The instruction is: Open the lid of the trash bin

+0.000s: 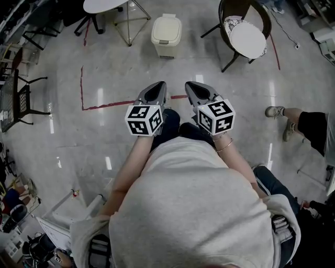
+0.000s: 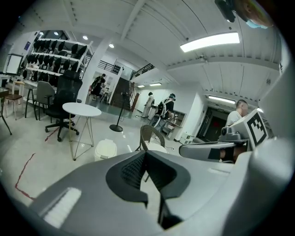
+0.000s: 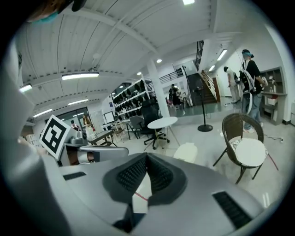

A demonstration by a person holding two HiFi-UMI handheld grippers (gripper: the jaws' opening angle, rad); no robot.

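The left tool (image 1: 160, 87) (image 2: 146, 152) is narrowed to nothing: in the left gripper view its 2 grey ribbed jaws meet at their tips and hold nothing. The right tool (image 1: 190, 86) (image 3: 147, 156) is the same, its jaws tip to tip and empty. From the head view, both tools are held side by side in front of the person, close but not touching, noses pointing forward. Each black-and-white marker cube sits at the rear, above the hand. Both bare forearms reach forward from a grey shirt, elbows bent. A thin bracelet (image 1: 225, 146) circles the right wrist. Each gripper view catches the other tool level beside it.

Ahead of the tools, well apart from them, the cream plastic trash bin (image 1: 166, 50) (image 2: 105, 150) (image 3: 185, 151) stands on the glossy grey stone floor (image 1: 104, 141), its flat lid (image 1: 167, 26) down. A red tape line (image 1: 104, 106) crosses the floor between the tools and the bin. A white round tabletop on thin wire legs (image 1: 104, 5) (image 2: 81, 109) (image 3: 162, 122) stands to the bin's left. To its right is a dark wicker chair with a white round cushion (image 1: 246, 34) (image 2: 150, 136) (image 3: 243, 138).
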